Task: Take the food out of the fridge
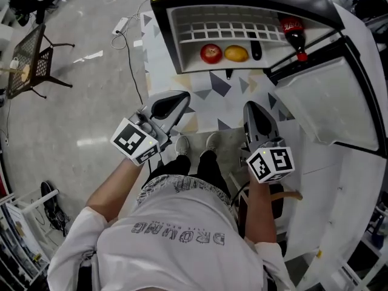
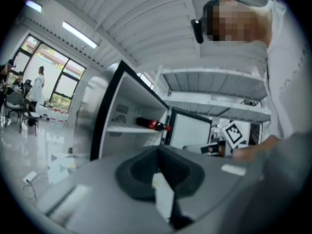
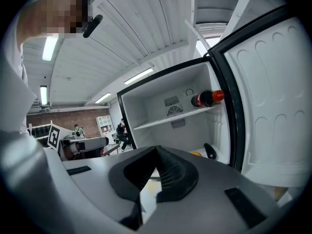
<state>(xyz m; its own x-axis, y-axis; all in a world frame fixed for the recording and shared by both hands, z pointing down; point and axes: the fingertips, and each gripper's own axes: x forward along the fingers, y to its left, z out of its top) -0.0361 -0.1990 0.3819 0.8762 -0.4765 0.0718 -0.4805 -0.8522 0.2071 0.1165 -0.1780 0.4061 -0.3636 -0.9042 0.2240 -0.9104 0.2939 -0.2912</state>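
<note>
The fridge [image 1: 182,35] stands open ahead of me. On its lower shelf lie a red apple [image 1: 211,53], an orange [image 1: 236,53] and a dark long vegetable [image 1: 256,47]. A cola bottle [image 1: 293,34] lies on the upper shelf [image 3: 175,117], and it also shows as the cola bottle [image 2: 150,124] in the left gripper view. My left gripper [image 1: 180,97] and right gripper [image 1: 254,108] are held side by side in front of the fridge, well short of the food. Both are shut with nothing between their jaws. In the right gripper view the orange [image 3: 195,154] and the dark vegetable [image 3: 210,151] peek over the jaws.
The fridge door [image 1: 327,102] is swung wide open on the right. A patterned mat [image 1: 221,93] lies before the fridge. A metal chair [image 1: 30,59] and a power strip with its cable [image 1: 121,24] are on the floor at the left. People stand far off in the room.
</note>
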